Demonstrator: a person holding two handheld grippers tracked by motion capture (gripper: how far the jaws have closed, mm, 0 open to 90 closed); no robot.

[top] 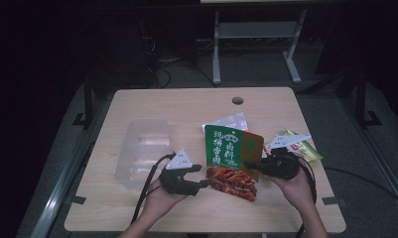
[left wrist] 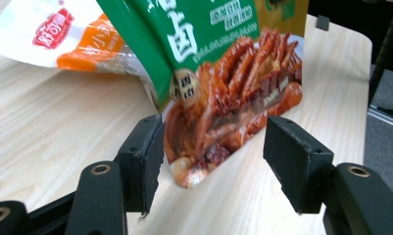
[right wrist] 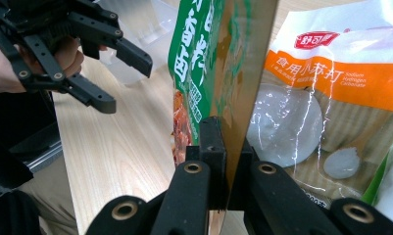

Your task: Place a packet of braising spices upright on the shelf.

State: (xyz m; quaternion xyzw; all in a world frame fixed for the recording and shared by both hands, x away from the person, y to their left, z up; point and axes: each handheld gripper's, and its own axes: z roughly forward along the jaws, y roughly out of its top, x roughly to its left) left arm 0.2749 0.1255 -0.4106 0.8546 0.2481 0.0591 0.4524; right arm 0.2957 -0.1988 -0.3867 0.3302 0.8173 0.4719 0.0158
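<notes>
Green and glossy, the seasoning pouch (top: 232,161) is held upright near the front middle of the wooden table (top: 152,106), its printed face turned toward the person's side. It is clamped by its right-hand edge: in the right gripper view the two black jaws of the right gripper (right wrist: 227,147) are seen pressed together on the thin gold-lined side of the pouch, presumably so the face stays clear and the bag can be carried edge-on. The lower corner of the pouch hangs between the jaws of the left gripper (left wrist: 211,161), yet these stand apart, one pad close beside the foil, the other well off it, so nothing is being pinched there and the weight is judged to be borne by the right hand alone.

Behind the pouch, a white and orange baking soda bag (right wrist: 331,93) is lying flat on the table, and a green snack packet (top: 305,148) is seen just beyond the right gripper. To the left, a clear plastic bin (top: 144,148) is waiting with its open top facing up, near the left hand (top: 162,196); that looks the likely destination. Bare tabletop is left along the front edge and at the far side around the cable hole (top: 237,100), so room for a swing leftward is judged ample.
</notes>
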